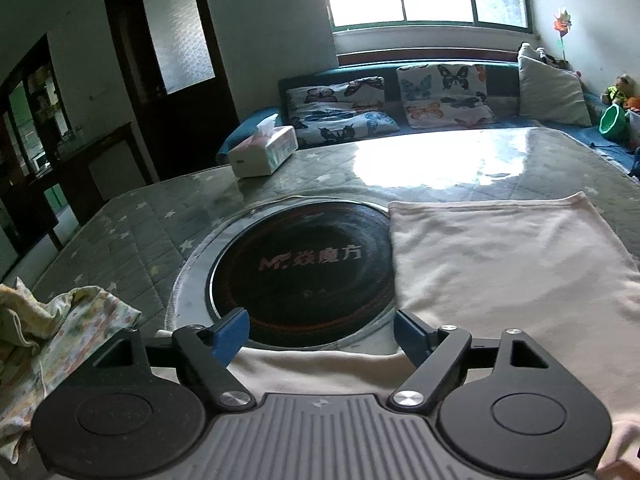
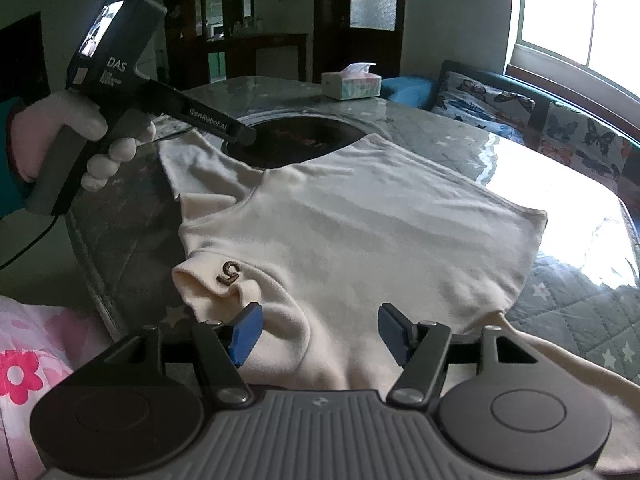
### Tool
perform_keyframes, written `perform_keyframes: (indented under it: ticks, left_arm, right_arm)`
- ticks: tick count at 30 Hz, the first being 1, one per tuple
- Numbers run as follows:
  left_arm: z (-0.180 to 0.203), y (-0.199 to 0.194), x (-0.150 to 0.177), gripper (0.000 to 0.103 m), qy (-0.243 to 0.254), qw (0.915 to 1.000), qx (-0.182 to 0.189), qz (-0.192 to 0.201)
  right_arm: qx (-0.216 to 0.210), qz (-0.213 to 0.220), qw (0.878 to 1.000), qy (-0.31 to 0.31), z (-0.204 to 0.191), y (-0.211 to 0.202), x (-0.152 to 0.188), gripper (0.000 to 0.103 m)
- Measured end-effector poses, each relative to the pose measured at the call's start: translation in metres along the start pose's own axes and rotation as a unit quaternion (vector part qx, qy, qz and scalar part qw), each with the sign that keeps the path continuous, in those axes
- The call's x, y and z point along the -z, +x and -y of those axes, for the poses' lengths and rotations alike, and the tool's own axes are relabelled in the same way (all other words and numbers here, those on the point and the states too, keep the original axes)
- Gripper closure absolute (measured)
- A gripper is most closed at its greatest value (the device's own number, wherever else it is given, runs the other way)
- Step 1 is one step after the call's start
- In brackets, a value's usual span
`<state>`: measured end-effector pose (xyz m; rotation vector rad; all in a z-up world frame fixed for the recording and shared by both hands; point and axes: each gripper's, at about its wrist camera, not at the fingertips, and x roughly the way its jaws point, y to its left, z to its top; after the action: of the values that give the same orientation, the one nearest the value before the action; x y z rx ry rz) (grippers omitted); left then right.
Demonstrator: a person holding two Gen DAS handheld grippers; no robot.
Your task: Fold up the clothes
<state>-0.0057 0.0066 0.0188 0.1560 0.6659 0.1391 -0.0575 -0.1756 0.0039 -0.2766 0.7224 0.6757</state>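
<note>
I have open tabletop [image 1: 132,216] to the left of the cream shirt [image 2: 360,216], past the round black hotplate [image 1: 304,264] set flush in the surface, so nothing there blocks a sweep. At the far left edge a tissue box [image 1: 264,150] stands upright, well apart from the shirt. A crumpled floral cloth [image 1: 60,320] lies at the near left corner beside my left gripper [image 1: 320,330]. Far side, under the window glare, looks bare right up to the sofa cushions [image 1: 444,96]
</note>
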Motion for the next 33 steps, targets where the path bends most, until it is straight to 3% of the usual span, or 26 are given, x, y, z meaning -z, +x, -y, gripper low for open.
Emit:
perform_keyframes:
  ticks: [12,20,29,33]
  left_arm:
    - [0.040,-0.004,-0.005,0.020,0.023,0.9979,0.059,0.010]
    - [0.069,-0.013,0.013,0.026,0.054,0.9850,0.164,0.008]
    - [0.105,-0.025,0.033,0.057,0.114,0.9610,0.251,0.019]
    - [0.121,-0.027,0.037,0.066,0.138,0.9514,0.275,0.015]
  right_arm:
    - [0.013,0.003,1.000,0.022,0.003,-0.015,0.009,0.038]
    - [0.011,-0.018,0.999,0.044,0.008,-0.020,0.022,0.038]
    - [-0.008,-0.006,0.997,0.071,0.013,-0.026,0.027,0.041]
    - [-0.006,-0.019,0.997,0.080,0.014,-0.028,0.037,0.041]
